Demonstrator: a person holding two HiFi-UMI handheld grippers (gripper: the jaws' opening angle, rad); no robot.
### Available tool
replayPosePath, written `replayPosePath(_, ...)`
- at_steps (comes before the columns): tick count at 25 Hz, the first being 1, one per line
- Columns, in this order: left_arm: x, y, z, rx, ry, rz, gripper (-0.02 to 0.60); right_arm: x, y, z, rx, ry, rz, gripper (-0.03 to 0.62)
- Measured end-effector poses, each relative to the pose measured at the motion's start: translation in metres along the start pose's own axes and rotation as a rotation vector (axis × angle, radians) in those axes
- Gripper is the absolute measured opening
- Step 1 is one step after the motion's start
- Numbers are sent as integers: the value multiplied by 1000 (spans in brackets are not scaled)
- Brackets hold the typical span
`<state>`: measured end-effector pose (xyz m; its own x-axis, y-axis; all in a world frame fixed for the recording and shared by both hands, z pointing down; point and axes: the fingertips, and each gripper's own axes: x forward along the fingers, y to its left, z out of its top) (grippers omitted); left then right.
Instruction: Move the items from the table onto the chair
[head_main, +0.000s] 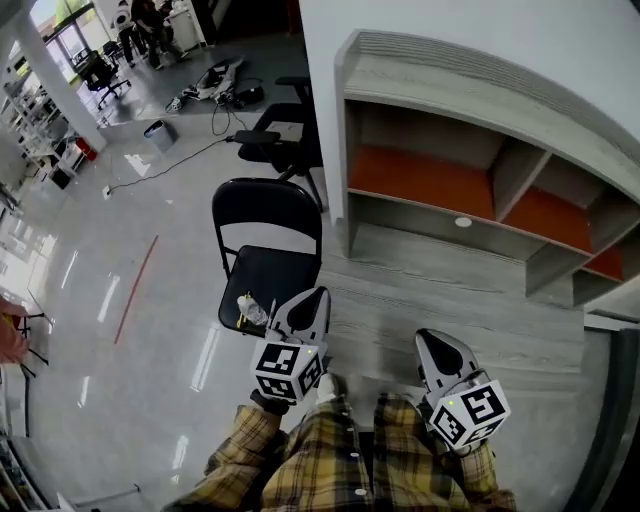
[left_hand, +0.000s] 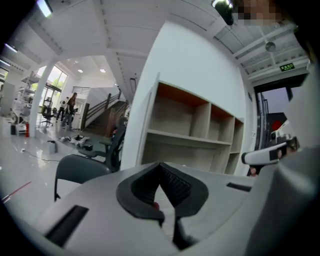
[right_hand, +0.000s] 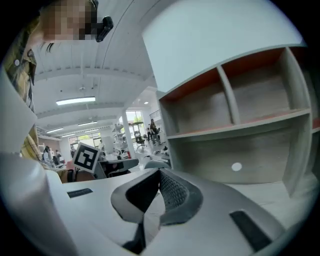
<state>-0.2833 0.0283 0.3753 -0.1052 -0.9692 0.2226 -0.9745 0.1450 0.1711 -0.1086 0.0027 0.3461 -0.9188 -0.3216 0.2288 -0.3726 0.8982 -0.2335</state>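
A black folding chair (head_main: 266, 212) stands on the floor left of the grey wooden table (head_main: 440, 300). On its seat, near the front left, lies a small clear item with yellow bits (head_main: 250, 310). My left gripper (head_main: 316, 294) hovers by the seat's front right corner, jaws shut with nothing between them; in the left gripper view the left gripper (left_hand: 161, 165) points over the chair back (left_hand: 75, 169) towards the shelves. My right gripper (head_main: 426, 338) is over the table's near edge, also shut and empty, and the right gripper (right_hand: 160, 171) faces the shelf unit.
A grey shelf unit with orange backs (head_main: 470, 180) stands along the table's far side, with a small white disc (head_main: 463, 222) on its lower back panel. A black office chair (head_main: 282, 140) and cables lie beyond the folding chair. Plaid-trousered legs (head_main: 330, 460) are below the grippers.
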Motion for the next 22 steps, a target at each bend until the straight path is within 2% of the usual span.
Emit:
replayPosePath(4,21,-116,18,6,-13,-150,5,-75,-58,7,16,-55,-132,17)
replayPosePath(10,38,-256,1,-22,29,-296,3,-161,-129,8,-13,-72,-268,17)
replayPosePath(16,40,-339,-16,-3,68,-379,3,-213,-164,-5,10,-62,-300,17)
replayPosePath(22,37,-386,-29,38,92,-422,3,-235,-180,-15,21,-55,-298,17)
